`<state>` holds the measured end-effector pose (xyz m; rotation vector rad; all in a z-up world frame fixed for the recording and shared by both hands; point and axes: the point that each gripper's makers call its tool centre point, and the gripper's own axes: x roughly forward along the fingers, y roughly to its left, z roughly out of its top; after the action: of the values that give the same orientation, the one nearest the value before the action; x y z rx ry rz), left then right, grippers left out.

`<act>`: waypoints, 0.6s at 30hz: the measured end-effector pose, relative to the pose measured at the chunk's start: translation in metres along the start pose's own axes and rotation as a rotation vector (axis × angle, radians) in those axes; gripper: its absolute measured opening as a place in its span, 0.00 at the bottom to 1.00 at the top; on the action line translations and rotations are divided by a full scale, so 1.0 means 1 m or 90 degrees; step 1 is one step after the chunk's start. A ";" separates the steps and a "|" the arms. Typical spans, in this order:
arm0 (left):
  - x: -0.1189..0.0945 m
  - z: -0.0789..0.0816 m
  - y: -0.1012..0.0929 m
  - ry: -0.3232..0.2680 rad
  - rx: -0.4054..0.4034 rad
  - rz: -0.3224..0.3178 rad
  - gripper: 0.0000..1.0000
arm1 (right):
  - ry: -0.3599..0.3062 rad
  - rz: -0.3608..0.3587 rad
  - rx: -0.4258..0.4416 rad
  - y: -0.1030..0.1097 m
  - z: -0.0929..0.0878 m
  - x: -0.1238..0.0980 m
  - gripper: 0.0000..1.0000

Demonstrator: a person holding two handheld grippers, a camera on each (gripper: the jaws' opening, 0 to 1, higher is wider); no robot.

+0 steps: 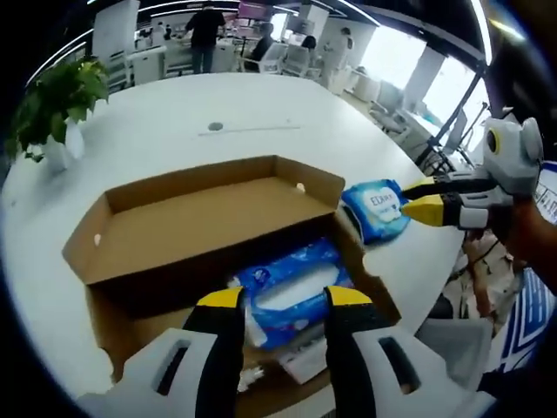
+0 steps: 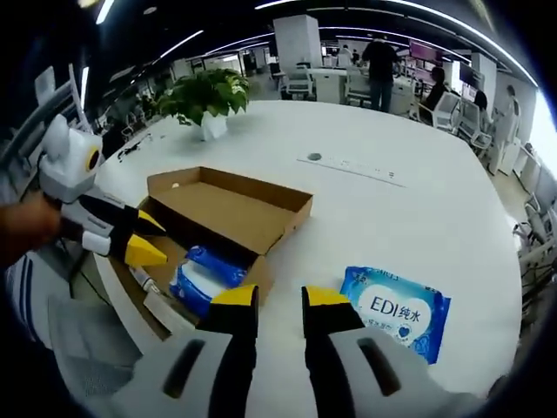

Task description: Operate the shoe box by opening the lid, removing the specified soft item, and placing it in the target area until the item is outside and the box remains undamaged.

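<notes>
The cardboard shoe box (image 1: 139,313) (image 2: 261,279) lies open on the white table, its lid (image 1: 209,218) (image 2: 231,209) folded flat behind it. Inside rests a soft blue wipe pack (image 1: 287,292) (image 2: 204,274). My left gripper (image 1: 285,298) (image 2: 144,239) hovers open just above that pack, nothing between its fingers. A second blue pack marked EDI (image 1: 376,207) (image 2: 396,312) lies on the table beside the box. My right gripper (image 2: 278,298) (image 1: 425,198) hangs open and empty over the table, between the box and the EDI pack.
White paper (image 1: 300,361) (image 2: 161,305) lies in the box at its near end. A potted plant (image 1: 57,104) (image 2: 204,96) stands on the table (image 1: 218,113) (image 2: 392,200) beyond the lid. The table's edge runs close to the box. People and desks fill the far background.
</notes>
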<state>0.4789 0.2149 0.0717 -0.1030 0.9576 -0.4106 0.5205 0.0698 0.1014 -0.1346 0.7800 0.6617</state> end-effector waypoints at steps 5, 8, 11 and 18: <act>-0.002 -0.012 0.012 0.009 -0.021 -0.001 0.33 | 0.007 0.013 -0.014 0.019 0.001 0.007 0.17; -0.001 -0.018 0.016 0.014 -0.030 0.000 0.33 | 0.014 0.018 -0.023 0.028 0.000 0.012 0.16; 0.004 -0.020 0.016 0.018 -0.031 -0.003 0.32 | 0.022 0.024 -0.032 0.035 -0.001 0.019 0.16; 0.020 -0.015 0.014 0.028 -0.034 -0.003 0.31 | 0.038 0.038 -0.045 0.044 -0.003 0.031 0.15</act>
<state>0.4806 0.2213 0.0435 -0.1449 1.0122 -0.3936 0.5085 0.1190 0.0828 -0.1965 0.8203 0.7449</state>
